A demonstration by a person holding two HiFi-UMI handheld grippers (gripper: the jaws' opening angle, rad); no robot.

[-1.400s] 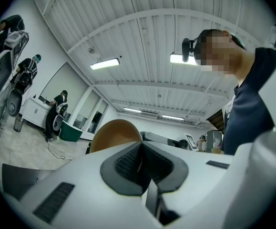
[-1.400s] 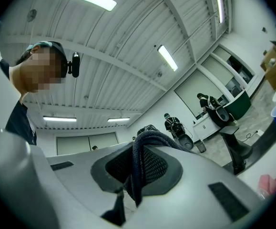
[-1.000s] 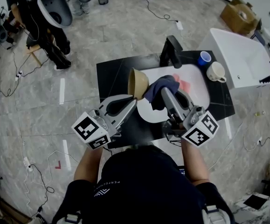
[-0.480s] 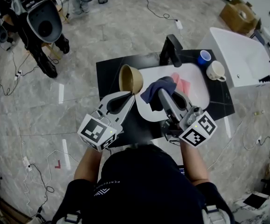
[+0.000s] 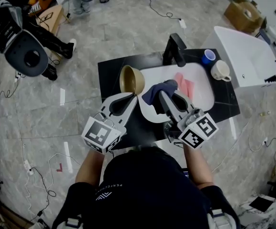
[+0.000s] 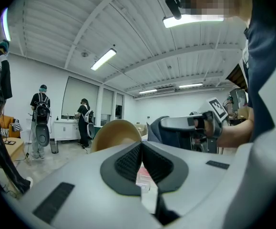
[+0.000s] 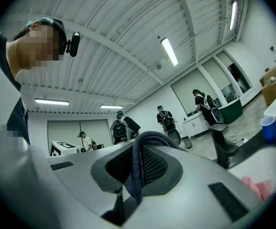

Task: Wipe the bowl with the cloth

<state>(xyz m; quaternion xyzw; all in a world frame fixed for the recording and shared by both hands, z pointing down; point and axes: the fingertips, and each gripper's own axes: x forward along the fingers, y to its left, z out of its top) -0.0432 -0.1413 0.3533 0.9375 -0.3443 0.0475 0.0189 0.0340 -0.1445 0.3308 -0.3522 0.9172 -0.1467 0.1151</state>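
the black table [image 5: 113,75] stands on a grey tiled floor [image 5: 128,27] and carries a white basin [image 5: 202,90], with a black faucet [image 5: 174,50] at the basin's far edge, a blue cup [image 5: 209,57] by its far right corner, a white mug [image 5: 220,72] just right of it and something pink [image 5: 185,84] inside it.

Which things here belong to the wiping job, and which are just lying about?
In the job:
- bowl, held by the left gripper
- cloth, held by the right gripper

Lying about:
- blue cup
- mug
- pink item in the sink
- faucet
- box
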